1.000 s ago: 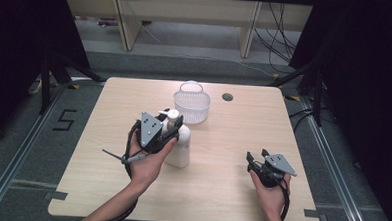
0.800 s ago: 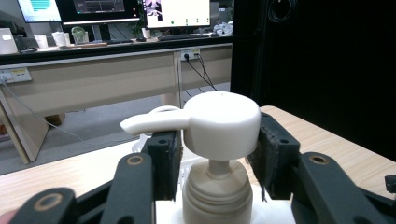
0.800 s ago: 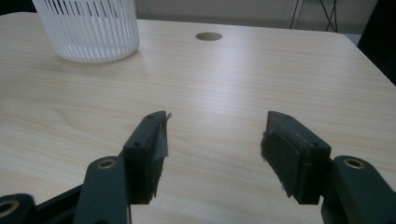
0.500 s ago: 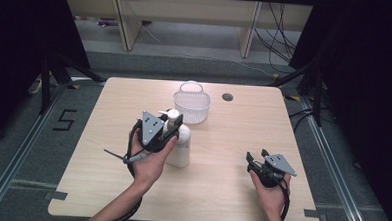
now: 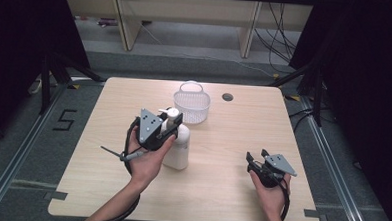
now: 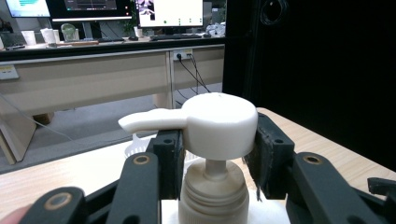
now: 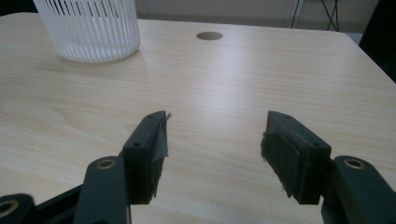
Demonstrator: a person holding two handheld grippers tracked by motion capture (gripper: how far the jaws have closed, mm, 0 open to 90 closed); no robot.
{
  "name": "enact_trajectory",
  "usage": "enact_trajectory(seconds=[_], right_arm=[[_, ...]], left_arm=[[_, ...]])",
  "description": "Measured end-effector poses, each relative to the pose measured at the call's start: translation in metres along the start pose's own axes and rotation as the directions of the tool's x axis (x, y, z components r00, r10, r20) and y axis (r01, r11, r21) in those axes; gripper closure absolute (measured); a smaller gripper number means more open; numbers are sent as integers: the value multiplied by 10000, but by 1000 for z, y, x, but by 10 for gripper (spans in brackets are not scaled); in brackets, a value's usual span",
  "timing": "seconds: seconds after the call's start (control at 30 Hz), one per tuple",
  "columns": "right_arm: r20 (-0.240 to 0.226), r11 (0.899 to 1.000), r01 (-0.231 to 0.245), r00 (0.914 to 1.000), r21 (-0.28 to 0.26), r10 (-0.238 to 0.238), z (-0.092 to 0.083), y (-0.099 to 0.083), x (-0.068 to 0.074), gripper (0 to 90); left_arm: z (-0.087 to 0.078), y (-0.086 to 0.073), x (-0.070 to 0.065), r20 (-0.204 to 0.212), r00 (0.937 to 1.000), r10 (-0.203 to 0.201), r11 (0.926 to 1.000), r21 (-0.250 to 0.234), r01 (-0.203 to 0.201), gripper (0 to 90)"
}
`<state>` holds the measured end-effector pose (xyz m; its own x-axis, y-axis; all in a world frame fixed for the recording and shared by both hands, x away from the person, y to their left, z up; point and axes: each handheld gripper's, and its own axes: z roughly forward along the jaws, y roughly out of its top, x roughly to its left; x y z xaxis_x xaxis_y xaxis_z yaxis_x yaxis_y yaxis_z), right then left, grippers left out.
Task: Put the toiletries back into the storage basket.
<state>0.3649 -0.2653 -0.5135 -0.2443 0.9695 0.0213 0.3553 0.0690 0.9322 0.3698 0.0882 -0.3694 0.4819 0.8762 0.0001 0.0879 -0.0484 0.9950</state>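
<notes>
A white pump bottle (image 5: 178, 146) stands upright on the wooden table (image 5: 223, 136), left of centre. My left gripper (image 5: 170, 125) comes at its top from the left, held in a hand. Its jaws have just been closing and now press both sides of the round pump head (image 6: 219, 122), whose spout points left in the left gripper view. The left gripper (image 6: 217, 151) is shut on that head. My right gripper (image 5: 255, 159) rests low near the table's front right, held in the other hand. The right gripper (image 7: 212, 140) is open over bare wood with nothing between its pads.
A white slatted plastic basket (image 5: 191, 108) stands just behind the bottle, also seen as the basket (image 7: 88, 28) far left in the right gripper view. A small round hole (image 5: 227, 97) sits in the tabletop behind it. Dark frame posts flank the table.
The left gripper's jaws have drawn in slightly around the pump head. Both hands and the bottle stay where they were.
</notes>
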Motion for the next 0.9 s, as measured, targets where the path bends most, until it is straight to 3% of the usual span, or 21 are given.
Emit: enact_trajectory(seconds=[0.67,0.9], right_arm=[[32,9999,-130,9999,16,130,-1,0,1,407],[-33,10000,-79,10000,-21,79,0,0,0,406]], left_arm=[[5,19,13,-64,10000,38,9993,-382,-40,592],[8,25,18,-100,9999,-131,9986,-520,126,592]])
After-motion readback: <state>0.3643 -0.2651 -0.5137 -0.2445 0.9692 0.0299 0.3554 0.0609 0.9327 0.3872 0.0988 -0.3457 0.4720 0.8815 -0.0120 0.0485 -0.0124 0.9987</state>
